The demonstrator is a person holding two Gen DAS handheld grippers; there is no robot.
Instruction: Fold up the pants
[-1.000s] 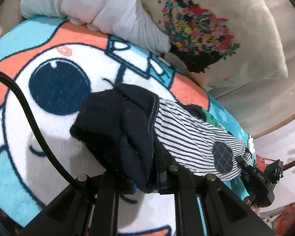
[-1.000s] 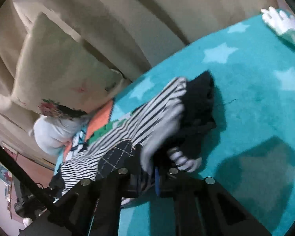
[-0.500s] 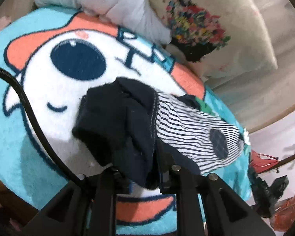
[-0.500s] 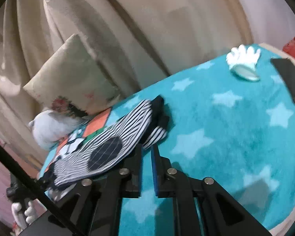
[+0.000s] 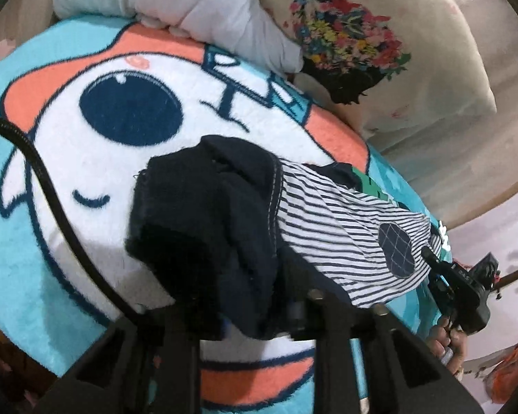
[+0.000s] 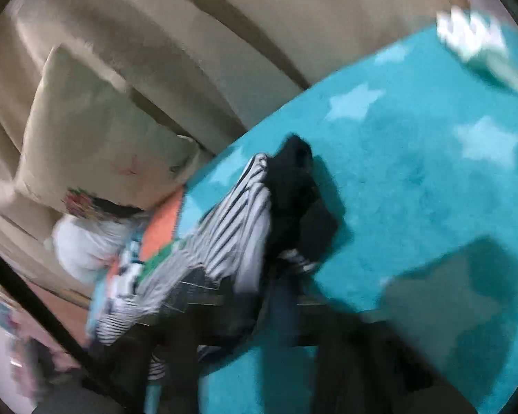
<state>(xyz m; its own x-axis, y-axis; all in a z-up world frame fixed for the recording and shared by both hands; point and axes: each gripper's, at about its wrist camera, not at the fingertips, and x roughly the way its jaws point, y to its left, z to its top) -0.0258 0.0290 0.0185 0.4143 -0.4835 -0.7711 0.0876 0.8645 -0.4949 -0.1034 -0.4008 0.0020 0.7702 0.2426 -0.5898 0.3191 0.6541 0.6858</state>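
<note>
One pair of pants (image 5: 331, 227) is in play: white with navy stripes, a dark checked round patch (image 5: 396, 253) and a navy waist part bunched at one end. It is lifted above a teal blanket (image 6: 414, 186) that carries pale stars and a large cartoon face in white, orange and navy. Two cushions lie at the far edge of the blanket: one plain white pillow (image 5: 176, 3) and one cream cushion (image 5: 380, 45) printed with a flower bouquet, the white one resting against the cream one. One white glove-like item (image 6: 476, 48) lies on the blanket near its far corner, well apart from the pants.

The left gripper (image 5: 259, 314) is clamped on the navy waist end, which bulges over and hides its fingertips. The right gripper (image 5: 442, 272) appears at the far striped end of the pants in the left wrist view, held by the person's hand (image 5: 449, 341), and the cloth stretches between the two. The right wrist view is heavily blurred; striped and navy fabric is gathered at the fingers there, so that gripper looks closed on the pants too.
</note>
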